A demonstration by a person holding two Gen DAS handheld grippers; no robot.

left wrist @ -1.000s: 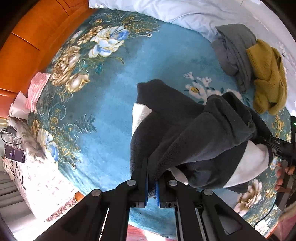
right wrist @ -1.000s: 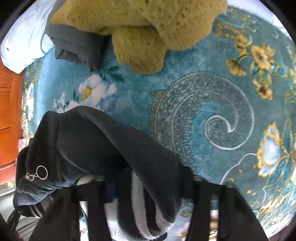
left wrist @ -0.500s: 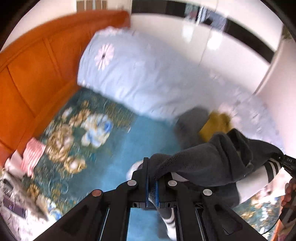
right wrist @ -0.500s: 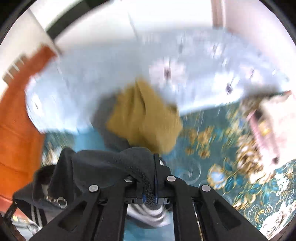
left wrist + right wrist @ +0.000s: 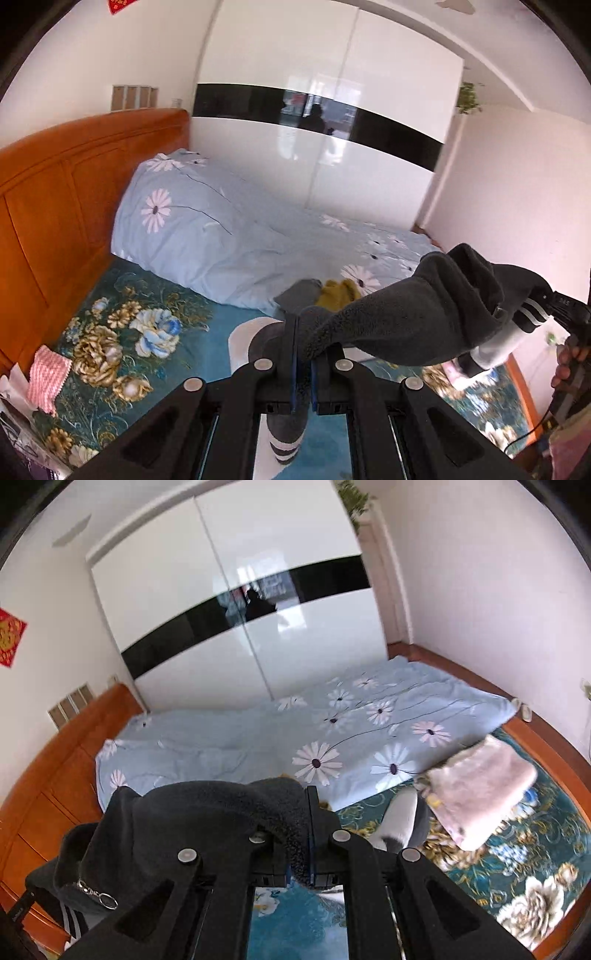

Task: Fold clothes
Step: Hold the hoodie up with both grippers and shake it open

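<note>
While the dark fleece garment (image 5: pixel 413 321) hangs in the air between the two tools, it sags in a loose swag with its striped white cuffs dangling below, one straight beneath the left gripper (image 5: pixel 303 369) and one off by the right gripper (image 5: pixel 308 849). Each gripper is pinched tight on a fold of the fleece edge, jaws nearly closed with only the cloth between them. A zipper pull (image 5: pixel 103 899) hangs from the bunched part to the left of the right tool. Ahead of and below both tools lies the teal floral blanket (image 5: pixel 155 332), and farther ahead the pale blue daisy duvet (image 5: pixel 207 236), with a grey garment (image 5: pixel 299 295) and a mustard garment (image 5: pixel 340 291) heaped at its near edge. This looks like the lift-and-spread step, early in the fold: next the garment likely needs drawing taut between the grippers and lowering flat onto the blanket, clear of that heap.
</note>
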